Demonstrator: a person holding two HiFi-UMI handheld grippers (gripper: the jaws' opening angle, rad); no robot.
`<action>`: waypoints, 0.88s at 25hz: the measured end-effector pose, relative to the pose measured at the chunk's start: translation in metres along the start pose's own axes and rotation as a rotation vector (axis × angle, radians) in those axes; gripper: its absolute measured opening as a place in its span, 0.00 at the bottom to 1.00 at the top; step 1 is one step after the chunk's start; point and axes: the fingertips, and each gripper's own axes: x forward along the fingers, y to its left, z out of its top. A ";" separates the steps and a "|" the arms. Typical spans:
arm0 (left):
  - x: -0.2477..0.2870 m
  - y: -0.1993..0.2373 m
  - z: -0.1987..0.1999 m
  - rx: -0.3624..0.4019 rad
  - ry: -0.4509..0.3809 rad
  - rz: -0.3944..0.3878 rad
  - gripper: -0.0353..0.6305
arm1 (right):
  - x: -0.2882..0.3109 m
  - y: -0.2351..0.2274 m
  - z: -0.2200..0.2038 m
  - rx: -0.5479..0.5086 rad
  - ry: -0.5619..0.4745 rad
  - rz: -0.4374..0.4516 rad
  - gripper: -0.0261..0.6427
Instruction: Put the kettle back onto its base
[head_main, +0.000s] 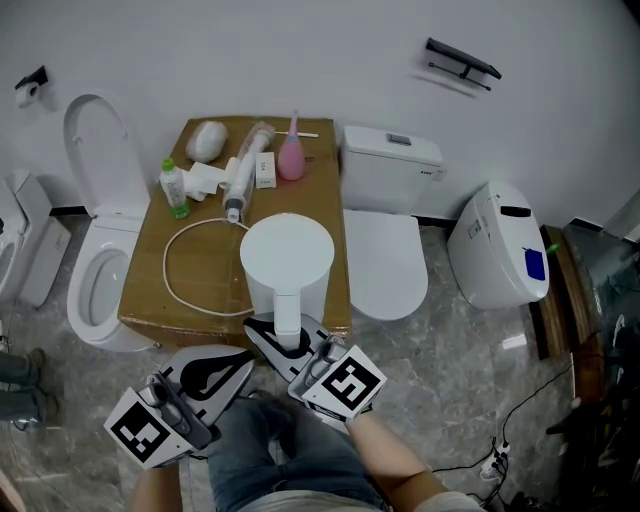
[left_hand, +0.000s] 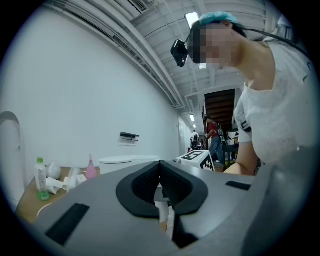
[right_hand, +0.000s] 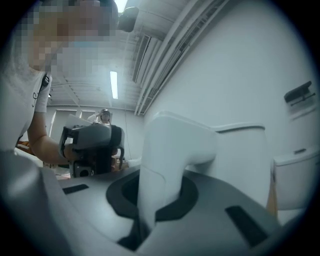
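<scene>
Your right gripper (head_main: 295, 350) was clamped shut on the upright handle (right_hand: 165, 165) of the white plastic kettle (head_main: 287, 255), a squat, round vessel with a flat lid, a smooth matte body and no markings showing. The kettle stood at the near edge of a brown cardboard box (head_main: 150, 290) that served as the work surface. Your left gripper (head_main: 235, 365) hung just beside the right one, short of the box, its jaws together with nothing between them. A thin white cord (head_main: 170, 265) looped across the cardboard and ran in under the kettle. Along the far edge of the box lay a small clear bottle with a green cap (head_main: 174, 188), a pink bottle with a thin nozzle (head_main: 291, 158) and a scatter of white packets and tubes that were too small to tell apart. Around the box stood a white toilet with its lid raised (head_main: 95, 270), a white toilet with its lid closed (head_main: 385, 260) and a third white toilet unit set at an angle (head_main: 497, 250), all on a grey marbled floor (head_main: 450, 380) against a plain white wall (head_main: 300, 50) bearing a black bracket (head_main: 460, 62). The kettle's body hid whatever was below it, so no base showed, and you could not tell whether the kettle rested or hung just above the cardboard. Your arms were cut off by the frame's bottom edge.
</scene>
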 end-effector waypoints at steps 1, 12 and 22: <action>0.000 0.003 0.000 -0.003 0.000 0.004 0.06 | 0.001 -0.001 -0.002 -0.004 0.005 0.002 0.05; 0.002 0.039 0.008 0.005 -0.033 0.057 0.06 | -0.017 -0.007 -0.015 -0.058 0.042 0.053 0.05; 0.010 0.042 0.021 -0.024 -0.014 0.039 0.06 | -0.040 -0.015 -0.030 -0.082 0.091 0.060 0.07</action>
